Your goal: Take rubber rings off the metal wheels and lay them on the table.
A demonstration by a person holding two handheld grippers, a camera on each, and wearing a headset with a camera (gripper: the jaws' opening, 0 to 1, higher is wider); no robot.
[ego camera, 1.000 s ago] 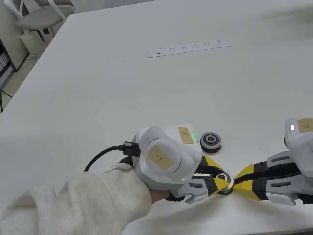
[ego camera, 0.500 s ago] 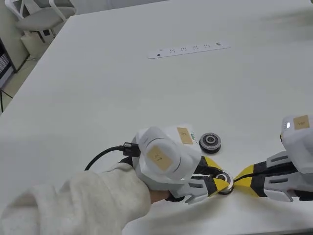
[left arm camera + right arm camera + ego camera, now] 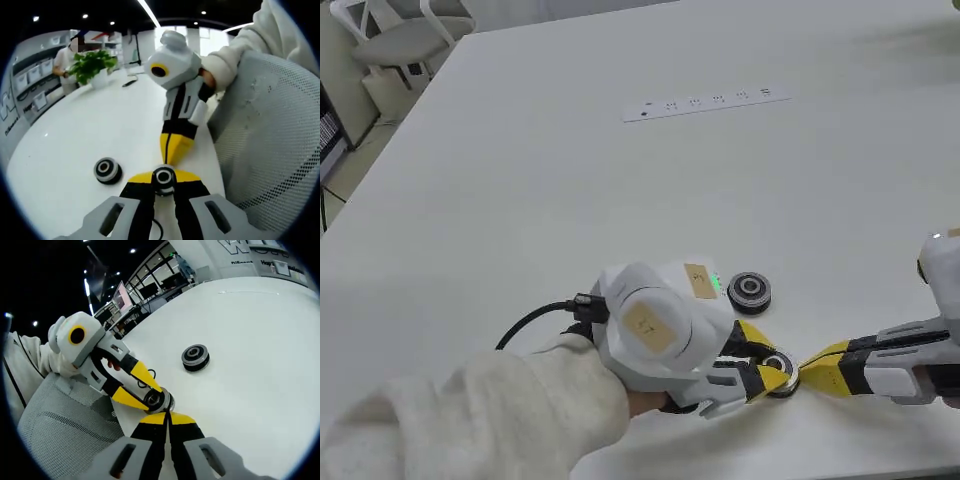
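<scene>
R gripper (image 3: 812,371) has pulled back to the right and flattened vs 1 s ago, jaws pressed together at the wheel (image 3: 779,362). Can't tell if they nip its rubber ring (image 3: 164,169). L gripper (image 3: 767,372) clamps that wheel at its tips, so the peel is prob. underway. 2nd wheel (image 3: 750,289) lies just beyond, untouched.

Right side pulled out and flattened.
Drew the body of the right gripper (image 3: 807,373) toward 3 o'clock from the metal wheel (image 3: 778,364), near the head view's edge; rolled it flatter.

Open tabletop (image 3: 570,180) beyond spare wheel (image 3: 750,289); power strip (image 3: 705,102) far back.
</scene>
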